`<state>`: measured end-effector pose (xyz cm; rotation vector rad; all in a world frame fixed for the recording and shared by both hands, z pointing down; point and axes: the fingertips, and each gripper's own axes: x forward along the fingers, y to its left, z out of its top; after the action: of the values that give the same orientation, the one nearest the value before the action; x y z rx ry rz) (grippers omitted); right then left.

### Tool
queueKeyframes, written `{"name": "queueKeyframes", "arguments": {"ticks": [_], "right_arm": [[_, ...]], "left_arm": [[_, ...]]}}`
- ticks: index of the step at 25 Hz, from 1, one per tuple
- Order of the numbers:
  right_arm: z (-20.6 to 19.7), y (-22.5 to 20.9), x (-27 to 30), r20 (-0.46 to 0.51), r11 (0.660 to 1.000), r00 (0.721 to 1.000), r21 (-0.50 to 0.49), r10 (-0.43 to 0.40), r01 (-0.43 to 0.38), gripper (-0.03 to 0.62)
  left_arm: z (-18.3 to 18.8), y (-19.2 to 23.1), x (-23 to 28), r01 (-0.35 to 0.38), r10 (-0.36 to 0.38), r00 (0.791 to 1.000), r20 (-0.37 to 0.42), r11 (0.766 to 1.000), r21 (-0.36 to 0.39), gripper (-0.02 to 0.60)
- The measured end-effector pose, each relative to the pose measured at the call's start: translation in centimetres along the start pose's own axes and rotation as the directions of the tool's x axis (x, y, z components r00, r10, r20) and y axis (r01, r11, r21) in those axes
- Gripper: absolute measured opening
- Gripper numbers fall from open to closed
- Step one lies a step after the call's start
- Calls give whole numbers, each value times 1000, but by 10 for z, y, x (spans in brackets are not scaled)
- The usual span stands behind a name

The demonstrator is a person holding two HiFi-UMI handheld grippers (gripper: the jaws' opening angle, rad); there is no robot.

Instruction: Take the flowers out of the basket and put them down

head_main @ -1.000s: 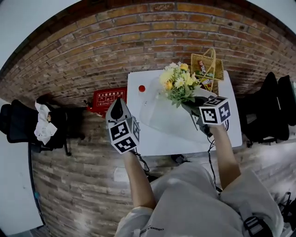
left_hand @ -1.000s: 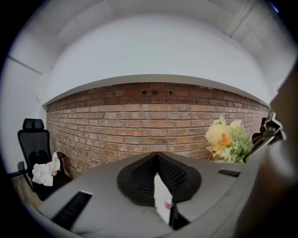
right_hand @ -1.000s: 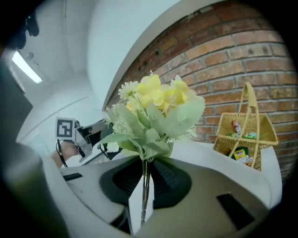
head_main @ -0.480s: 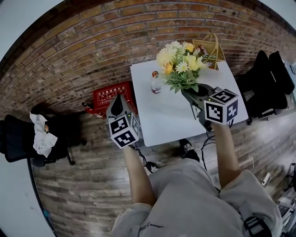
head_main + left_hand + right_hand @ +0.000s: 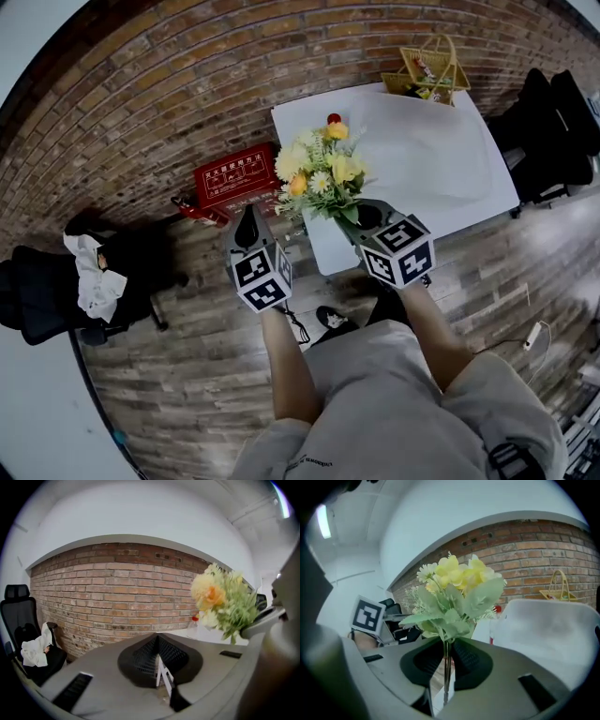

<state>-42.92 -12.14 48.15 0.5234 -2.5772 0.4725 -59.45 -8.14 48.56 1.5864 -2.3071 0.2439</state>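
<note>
I have the flowers (image 5: 319,173) upright, their stems pinched in my right gripper (image 5: 362,216), over the tabletop's (image 5: 441,159) near corner and well apart from the basket (image 5: 427,67). Both forearms reach forward. My left gripper (image 5: 249,223) is just beside them, its jaws pressed together on nothing.

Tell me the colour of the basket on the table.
Yellow; the basket shows best in the head view.
</note>
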Motion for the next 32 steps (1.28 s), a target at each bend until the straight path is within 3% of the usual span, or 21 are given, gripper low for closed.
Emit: {"name": "queueKeyframes", "arguments": {"ticks": [6, 12, 17, 20, 22, 24, 28, 30, 32], "right_arm": [[-118, -24, 81, -175, 982, 973, 86, -149, 166, 74], [-183, -49, 128, -298, 953, 929, 141, -218, 269, 74], [-205, -71, 140, -340, 920, 899, 176, -277, 350, 88], [-210, -80, 140, -316, 914, 894, 150, -318, 378, 123], [-204, -84, 133, -292, 900, 886, 138, -362, 413, 229], [-200, -83, 121, -292, 885, 873, 140, -391, 443, 265], [-193, -68, 92, -262, 900, 893, 145, -365, 411, 265], [-183, -56, 70, -211, 914, 915, 145, -345, 378, 316], [-169, -43, 41, -124, 918, 929, 158, -348, 365, 327]], "left_arm": [[-33, 4, -5, 47, -45, 997, -58, 998, 37, 23], [-46, 8, -13, 80, -74, 994, -77, 994, 76, 23], [-65, 0, -19, 101, -92, 990, -105, 992, 79, 23], [-76, -7, -28, 113, -104, 988, -113, 990, 80, 23], [-83, -6, -34, 110, -99, 987, -126, 991, 79, 23], [-89, -1, -42, 97, -85, 986, -144, 992, 80, 23], [-87, 5, -55, 84, -76, 990, -117, 994, 67, 23], [-89, 4, -64, 81, -78, 992, -101, 996, 33, 23], [-98, -5, -72, 98, -96, 990, -102, 995, 8, 23]]}}
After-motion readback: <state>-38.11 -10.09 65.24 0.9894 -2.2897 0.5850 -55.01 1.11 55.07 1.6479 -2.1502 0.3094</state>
